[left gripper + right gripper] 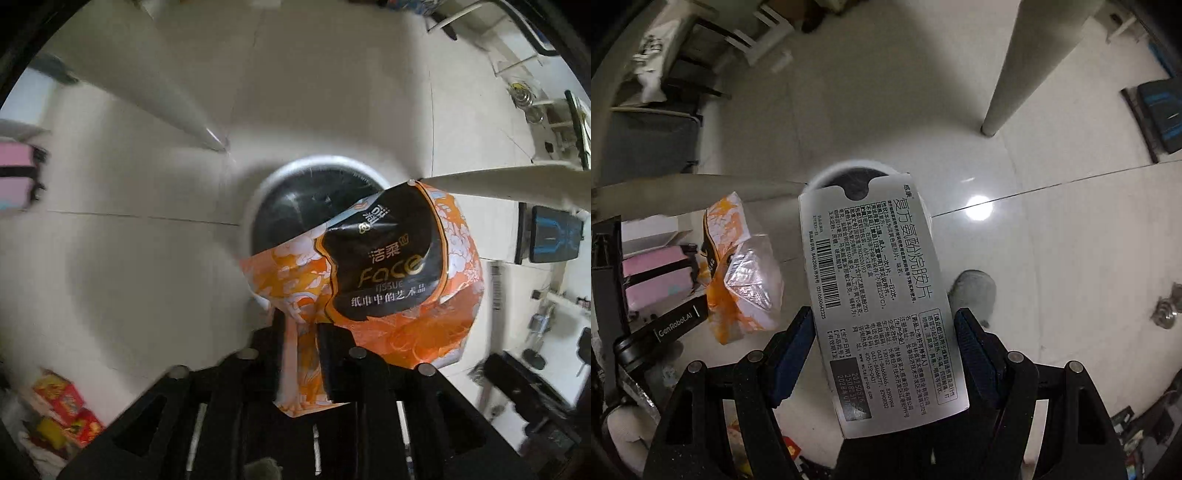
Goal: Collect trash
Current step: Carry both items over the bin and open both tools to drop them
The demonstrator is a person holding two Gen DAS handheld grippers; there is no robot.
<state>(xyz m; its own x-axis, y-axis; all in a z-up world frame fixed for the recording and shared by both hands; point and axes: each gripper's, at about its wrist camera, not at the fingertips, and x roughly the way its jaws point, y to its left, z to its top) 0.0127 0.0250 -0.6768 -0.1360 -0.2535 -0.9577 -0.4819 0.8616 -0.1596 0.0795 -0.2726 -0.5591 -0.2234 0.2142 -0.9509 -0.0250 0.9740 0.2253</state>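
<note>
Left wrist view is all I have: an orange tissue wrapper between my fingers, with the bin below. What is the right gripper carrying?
Observer: The right gripper is clamped on a grey medicine box, with its pads on the two long edges.
Operator: Is that box over the bin too?
Observer: In the right wrist view, only the box's far end overlaps the rim of the bin.
Operator: How does my wrapper look from that side?
Observer: The tissue wrapper hangs crumpled to the left of the box, with its silvery inner side showing.
</note>
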